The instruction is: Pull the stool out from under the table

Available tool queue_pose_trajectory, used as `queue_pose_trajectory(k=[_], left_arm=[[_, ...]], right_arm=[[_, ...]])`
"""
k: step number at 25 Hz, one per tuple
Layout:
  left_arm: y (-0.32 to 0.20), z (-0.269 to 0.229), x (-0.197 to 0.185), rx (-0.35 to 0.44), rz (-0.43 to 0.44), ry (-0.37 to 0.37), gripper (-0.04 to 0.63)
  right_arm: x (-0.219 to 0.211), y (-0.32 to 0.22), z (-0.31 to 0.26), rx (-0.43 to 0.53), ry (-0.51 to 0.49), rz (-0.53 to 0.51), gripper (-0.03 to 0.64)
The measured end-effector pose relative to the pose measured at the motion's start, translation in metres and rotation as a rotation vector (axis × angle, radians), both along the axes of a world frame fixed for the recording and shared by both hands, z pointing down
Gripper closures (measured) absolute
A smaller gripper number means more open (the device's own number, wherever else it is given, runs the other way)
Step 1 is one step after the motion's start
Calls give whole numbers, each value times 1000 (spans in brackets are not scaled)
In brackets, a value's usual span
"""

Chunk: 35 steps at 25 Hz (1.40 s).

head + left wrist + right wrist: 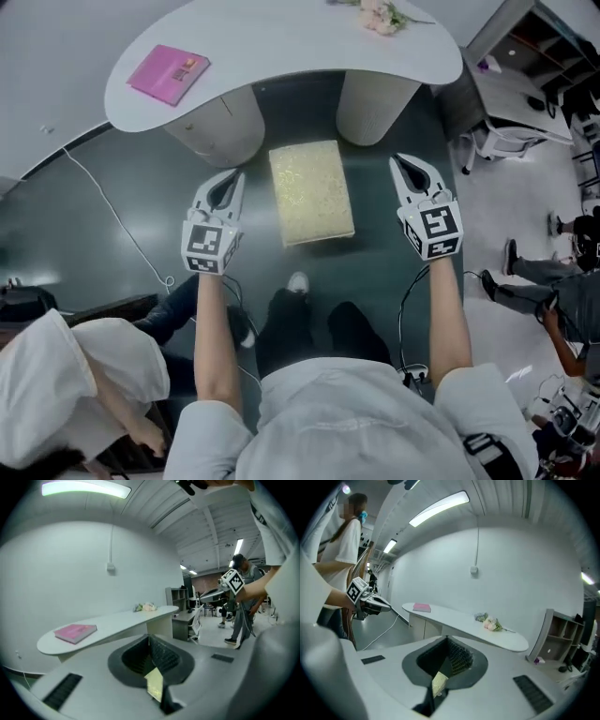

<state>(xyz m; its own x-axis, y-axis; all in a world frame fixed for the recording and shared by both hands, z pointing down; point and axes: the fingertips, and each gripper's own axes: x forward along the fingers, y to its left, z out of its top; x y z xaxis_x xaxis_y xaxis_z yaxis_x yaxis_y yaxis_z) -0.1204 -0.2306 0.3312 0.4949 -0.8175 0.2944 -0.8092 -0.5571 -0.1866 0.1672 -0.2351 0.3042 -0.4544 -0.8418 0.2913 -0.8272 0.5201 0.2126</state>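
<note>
The stool (310, 191), a pale yellow rectangular cushion, stands on the dark floor between the two legs of the white curved table (281, 47), its far end at the table's edge. My left gripper (228, 180) hovers just left of the stool, shut and holding nothing. My right gripper (406, 169) hangs a short way right of it, also shut and empty. In the left gripper view the jaws of the left gripper (149, 641) are closed, with a sliver of the stool (154, 684) showing below them. The right gripper (447, 645) looks the same, with the stool (439, 682) beneath it.
A pink book (169, 73) and a small bunch of flowers (380, 14) lie on the table. A thin cable (112, 216) runs over the floor at left. A person in white (75, 375) crouches at lower left. Another person (553, 286) and a white chair (506, 141) are at right.
</note>
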Motion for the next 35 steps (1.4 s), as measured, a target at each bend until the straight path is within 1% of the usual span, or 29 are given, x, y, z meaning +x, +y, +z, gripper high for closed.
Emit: queue_pose_trajectory(k=[3, 7, 11, 15, 21, 27, 30, 35], left_arm=[[9, -73, 6, 15, 8, -6, 574], [27, -157, 13, 54, -14, -2, 574], [51, -214, 22, 84, -19, -10, 574], [69, -259, 30, 123, -21, -24, 574], [98, -307, 38, 202, -42, -21, 574], [125, -335, 50, 265, -30, -66, 574], [132, -340, 54, 275, -23, -73, 574], [132, -341, 53, 271, -36, -78, 574]], right_arm=[[-4, 10, -74, 22, 2, -14, 601], [-9, 30, -157, 66, 16, -41, 601], [-9, 54, -214, 102, 26, -62, 601], [-5, 72, -253, 144, 39, -79, 601], [-1, 97, -295, 209, 46, -107, 601], [0, 116, -315, 241, 47, -130, 601], [-1, 121, -317, 246, 54, -140, 601], [-4, 123, -318, 250, 54, -147, 601]])
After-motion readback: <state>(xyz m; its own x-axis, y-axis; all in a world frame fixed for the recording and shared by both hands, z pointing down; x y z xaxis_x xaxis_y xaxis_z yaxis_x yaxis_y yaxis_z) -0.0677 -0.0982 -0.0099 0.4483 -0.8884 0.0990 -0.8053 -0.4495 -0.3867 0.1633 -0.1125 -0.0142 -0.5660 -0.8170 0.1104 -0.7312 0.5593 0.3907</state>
